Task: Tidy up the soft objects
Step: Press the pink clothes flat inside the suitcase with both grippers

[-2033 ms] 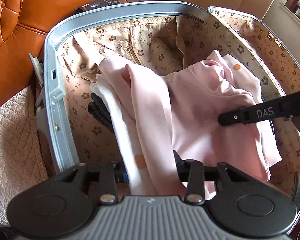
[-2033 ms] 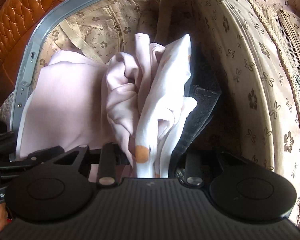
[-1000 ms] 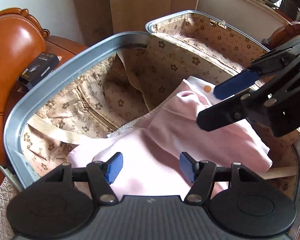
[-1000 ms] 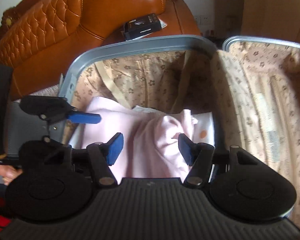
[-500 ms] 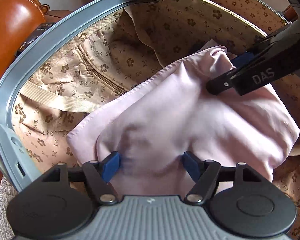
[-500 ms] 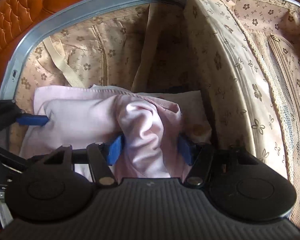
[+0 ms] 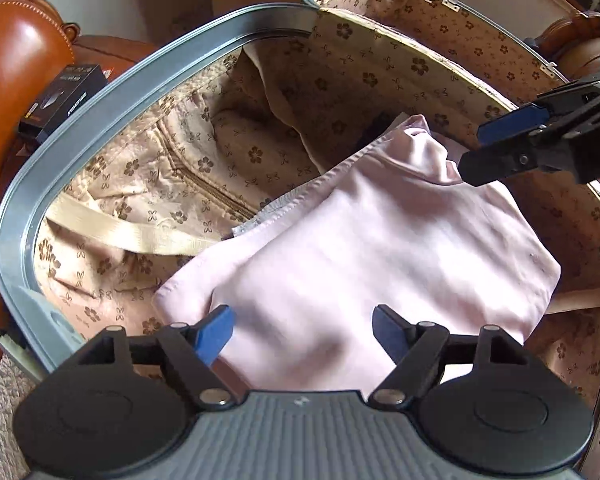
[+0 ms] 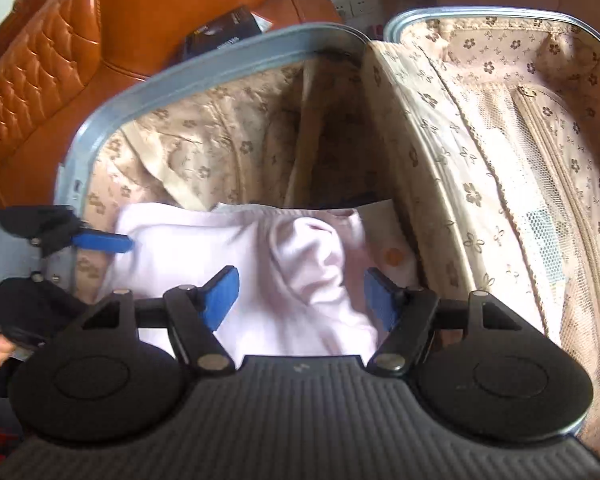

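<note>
left claw (image 7: 304, 330) spread | right claw (image 8: 300, 294) spread | pink cloth (image 7: 380, 248) in floral-lined suitcase (image 7: 112, 104) | leather sofa (image 8: 100, 40) behind

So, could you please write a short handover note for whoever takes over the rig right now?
Left hand-held gripper: open, empty, over the near edge of the pink garment.
Right hand-held gripper: open, empty, over the garment's bunched end.
The garment lies in the open suitcase, beside a white cloth with an orange dot.
Done: garment placed in the case.
Left: flatten the bunched fold, if wanted.
</note>
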The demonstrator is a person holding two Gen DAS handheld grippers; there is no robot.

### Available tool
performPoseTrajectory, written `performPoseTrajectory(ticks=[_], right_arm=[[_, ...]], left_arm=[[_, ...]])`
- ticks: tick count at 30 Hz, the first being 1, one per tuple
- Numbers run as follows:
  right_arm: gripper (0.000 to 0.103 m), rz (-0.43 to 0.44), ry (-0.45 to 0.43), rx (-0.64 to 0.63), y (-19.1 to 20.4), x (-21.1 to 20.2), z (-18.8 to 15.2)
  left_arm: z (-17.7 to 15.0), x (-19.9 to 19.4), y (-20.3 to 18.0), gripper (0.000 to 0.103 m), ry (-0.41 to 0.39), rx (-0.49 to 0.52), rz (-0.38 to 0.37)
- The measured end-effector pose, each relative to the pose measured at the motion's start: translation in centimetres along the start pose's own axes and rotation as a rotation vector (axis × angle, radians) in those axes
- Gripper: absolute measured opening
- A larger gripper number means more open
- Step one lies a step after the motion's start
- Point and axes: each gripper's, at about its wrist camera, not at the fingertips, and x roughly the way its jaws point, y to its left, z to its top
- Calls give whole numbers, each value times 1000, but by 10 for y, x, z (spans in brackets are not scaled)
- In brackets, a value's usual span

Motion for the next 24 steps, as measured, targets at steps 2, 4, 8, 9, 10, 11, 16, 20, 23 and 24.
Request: performPoseTrajectory(ticks=[2, 4, 8, 9, 10, 11, 16, 20, 23, 24], right_arm=[[77, 61, -10, 15, 6, -1, 0], [77, 76, -8, 27, 8, 12, 4], [77, 21, 40, 92, -2, 61, 17], [77, -4, 49, 110, -7, 72, 18], [77, -16, 48, 111, -9, 79, 18], [77, -24, 43, 106, -10, 84, 17], [78, -7, 27, 103, -9, 74, 12], [78, 29, -18, 155, -15, 27, -2], [78, 34, -1, 156, -12, -4, -32], [78, 35, 21, 158, -12, -8, -43]], left_arm=[[4, 0, 4, 80, -12, 19, 2], [7, 6, 9, 75, 10, 19, 5], [5, 23, 13, 75, 58, 14, 26], [5, 23, 13, 75, 54, 13, 28], [4, 23, 12, 76, 52, 18, 31], [4, 24, 12, 77, 50, 23, 33], [5, 24, 18, 79, 57, 14, 2], [3, -5, 20, 74, 12, 28, -60], [-4, -32, 4, 76, -17, 96, -148], [-8, -36, -6, 77, -4, 134, -169]])
